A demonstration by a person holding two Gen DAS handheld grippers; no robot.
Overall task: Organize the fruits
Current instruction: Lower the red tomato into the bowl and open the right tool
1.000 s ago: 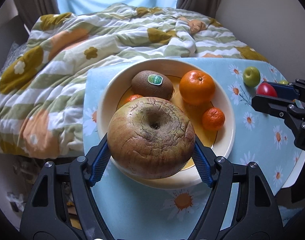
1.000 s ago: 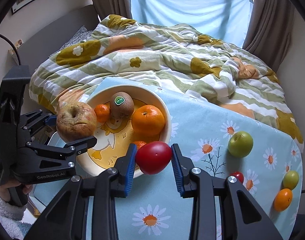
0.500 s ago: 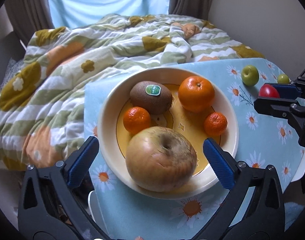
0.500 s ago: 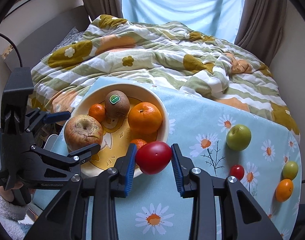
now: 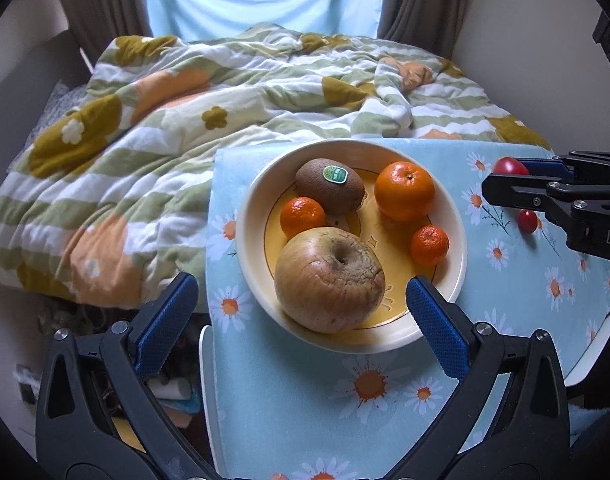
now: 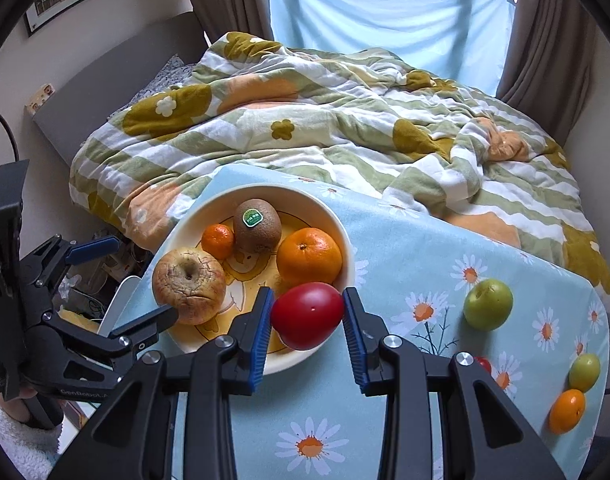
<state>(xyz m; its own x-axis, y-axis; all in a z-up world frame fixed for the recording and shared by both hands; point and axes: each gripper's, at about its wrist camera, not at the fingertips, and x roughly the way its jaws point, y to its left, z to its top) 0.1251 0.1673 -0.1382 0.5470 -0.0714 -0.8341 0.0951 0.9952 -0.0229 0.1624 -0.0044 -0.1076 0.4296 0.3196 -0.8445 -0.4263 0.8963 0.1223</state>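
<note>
Blue-padded jaws of the right gripper [image 6: 307,322] are clamped on a red tomato [image 6: 307,315], held just over the near rim of the cream bowl [image 6: 347,258]. Over on the other side, the left gripper [image 5: 301,320] stands wide apart, empty, its pads flanking the wrinkled apple [image 5: 329,285] resting in the bowl beside a kiwi [image 5: 329,186] and three oranges. A green apple [image 6: 488,304] sits out on the daisy tablecloth [image 6: 405,248].
</note>
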